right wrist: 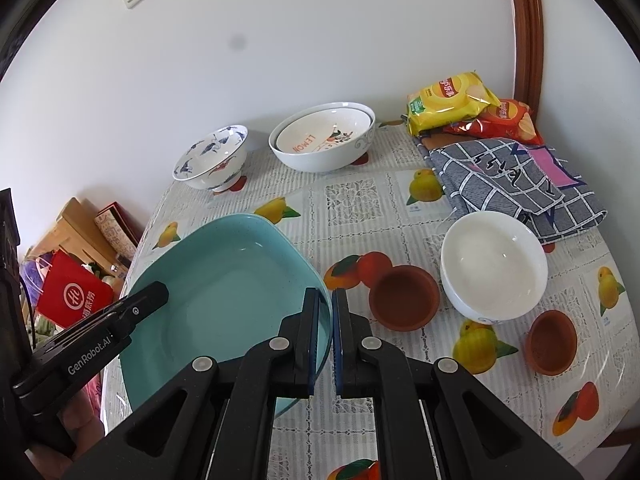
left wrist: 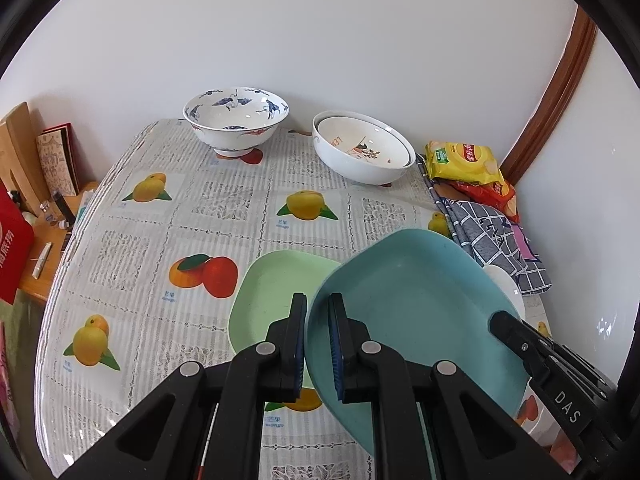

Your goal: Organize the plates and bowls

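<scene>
Nearest to both cameras, the blue square plate (left wrist: 416, 312) is held off the table by both tools at once: the left gripper (left wrist: 318, 344) is clenched on its left rim, and the right gripper (right wrist: 326, 340) is clenched on its right rim. The plate is tilted, its left part overlapping the green square plate (left wrist: 276, 292), which lies flat on the fruit-print tablecloth (left wrist: 160, 220). Stacking the blue plate onto the green one appears to be the step in hand.

Just right of the held plate, a brown clay cup (right wrist: 404, 296), a white bowl (right wrist: 494, 264) and a second clay cup (right wrist: 552, 344) are seen. These could be knocked if the plate were swung rightward. A thin rim pinch on each side could slip if the two hands were moved unevenly, and the plate would then drop onto the green one.

Farther back, a checked cloth (right wrist: 516, 184) and snack bags (right wrist: 452, 100) lie at the right. By the wall stand a blue-patterned bowl (left wrist: 236, 120) and two nested white bowls (left wrist: 362, 148), well clear of the work.
</scene>
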Demonstrator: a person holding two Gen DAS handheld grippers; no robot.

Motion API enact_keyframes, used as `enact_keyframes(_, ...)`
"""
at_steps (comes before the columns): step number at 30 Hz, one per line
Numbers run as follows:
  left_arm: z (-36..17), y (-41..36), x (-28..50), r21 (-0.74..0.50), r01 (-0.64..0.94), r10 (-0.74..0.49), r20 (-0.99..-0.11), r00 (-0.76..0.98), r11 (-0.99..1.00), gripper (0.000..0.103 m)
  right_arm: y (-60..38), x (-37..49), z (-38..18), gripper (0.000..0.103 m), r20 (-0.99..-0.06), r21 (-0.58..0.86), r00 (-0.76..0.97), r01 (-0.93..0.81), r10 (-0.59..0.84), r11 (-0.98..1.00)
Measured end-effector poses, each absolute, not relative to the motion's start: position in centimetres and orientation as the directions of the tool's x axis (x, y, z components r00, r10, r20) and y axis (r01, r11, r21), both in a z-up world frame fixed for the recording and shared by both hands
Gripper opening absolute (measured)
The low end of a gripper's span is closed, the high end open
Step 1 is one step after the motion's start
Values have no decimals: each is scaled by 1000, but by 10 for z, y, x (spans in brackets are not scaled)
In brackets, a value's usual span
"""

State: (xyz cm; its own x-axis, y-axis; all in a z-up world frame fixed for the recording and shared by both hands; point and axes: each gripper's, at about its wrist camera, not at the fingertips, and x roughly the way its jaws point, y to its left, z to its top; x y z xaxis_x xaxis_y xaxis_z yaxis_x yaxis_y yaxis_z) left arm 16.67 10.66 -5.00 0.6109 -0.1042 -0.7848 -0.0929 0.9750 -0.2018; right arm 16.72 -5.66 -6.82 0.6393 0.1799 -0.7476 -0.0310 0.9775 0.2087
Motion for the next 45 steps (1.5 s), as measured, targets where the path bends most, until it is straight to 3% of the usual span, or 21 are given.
enact_keyframes(28, -65, 125, 173, -217, -121, -105, -799, 592, 969, 11, -45, 181, -76, 7, -759, 197, 625, -50, 185, 979)
enact_keyframes(45, -119, 169, 176, -171, -230, -41, -876, 480, 958, 11, 4, 209, -135, 7, -841, 178, 492, -139, 224, 974)
